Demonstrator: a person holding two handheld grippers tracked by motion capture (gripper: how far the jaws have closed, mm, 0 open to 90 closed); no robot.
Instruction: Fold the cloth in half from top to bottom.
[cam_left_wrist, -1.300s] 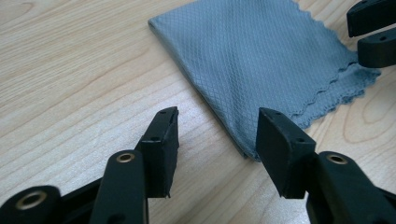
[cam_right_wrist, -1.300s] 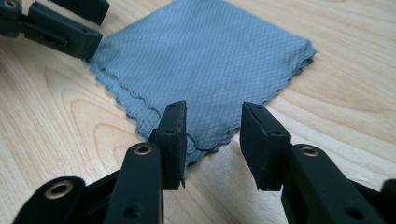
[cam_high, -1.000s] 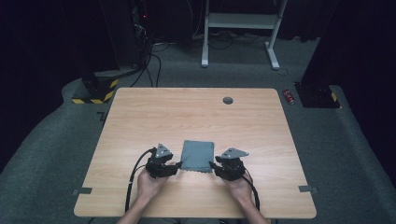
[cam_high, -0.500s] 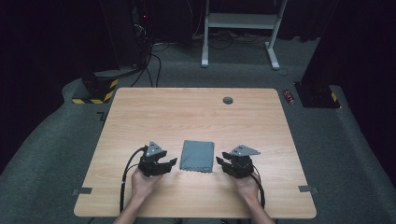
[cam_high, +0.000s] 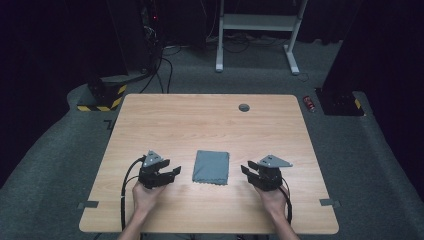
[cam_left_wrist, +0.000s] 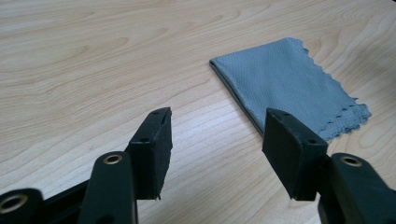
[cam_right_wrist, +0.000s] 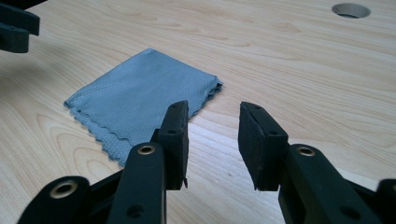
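- Folded grey cloth (cam_high: 211, 167) lies flat on the table (cam_high: 200, 120) near its front edge, long axis running front to back, scalloped edge toward the person.
- Left gripper (cam_high: 170, 172) beside it, jaws apart, empty, pointing toward cloth.
- Right gripper (cam_high: 247, 170) opposite, jaws parted, empty, facing cloth.

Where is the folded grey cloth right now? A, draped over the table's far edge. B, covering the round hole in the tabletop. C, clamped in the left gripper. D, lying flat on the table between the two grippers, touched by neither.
D: the grey cloth lies flat on the table, with the left gripper and right gripper open on either side, apart from it.
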